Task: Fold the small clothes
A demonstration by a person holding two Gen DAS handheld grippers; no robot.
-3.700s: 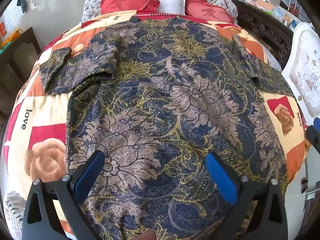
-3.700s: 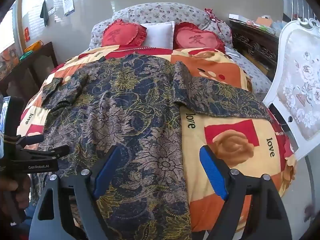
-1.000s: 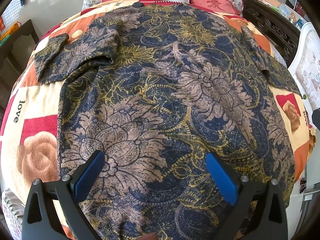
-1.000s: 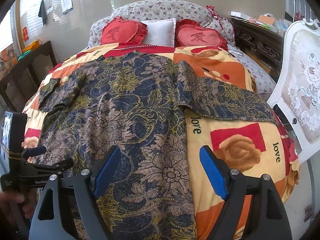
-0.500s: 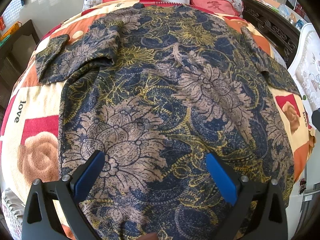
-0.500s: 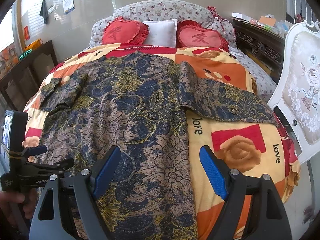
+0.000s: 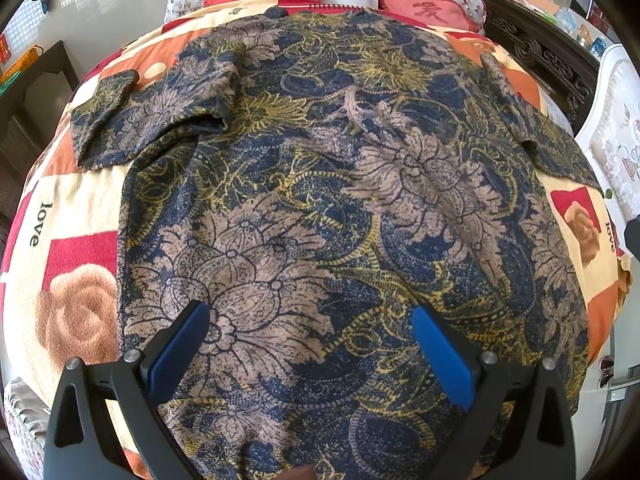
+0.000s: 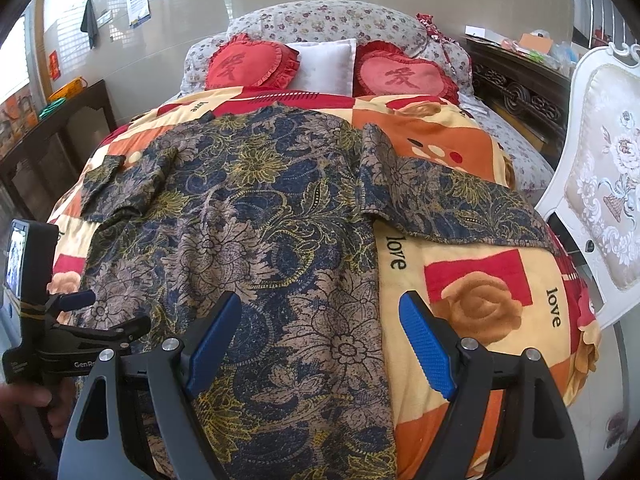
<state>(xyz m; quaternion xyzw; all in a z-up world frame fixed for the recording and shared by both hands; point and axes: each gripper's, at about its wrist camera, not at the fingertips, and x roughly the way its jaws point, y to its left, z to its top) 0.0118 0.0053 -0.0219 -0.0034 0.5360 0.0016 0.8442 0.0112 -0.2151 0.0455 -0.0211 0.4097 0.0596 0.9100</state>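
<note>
left wrist: left gripper [image 7: 310, 346] spread wide, holding nothing, over the lower half of the floral shirt [image 7: 320, 200] lying flat on the bedspread [image 7: 72, 248] | right wrist: right gripper [image 8: 320, 338] spread wide too, empty, above the shirt's right edge; right sleeve [image 8: 444, 204] stretched sideways; heart cushions [image 8: 252, 64] at the bedhead

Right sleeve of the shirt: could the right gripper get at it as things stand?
Probably yes. The right gripper is open above the shirt, and the right sleeve lies flat on the blanket ahead of it with nothing on top or in between.
</note>
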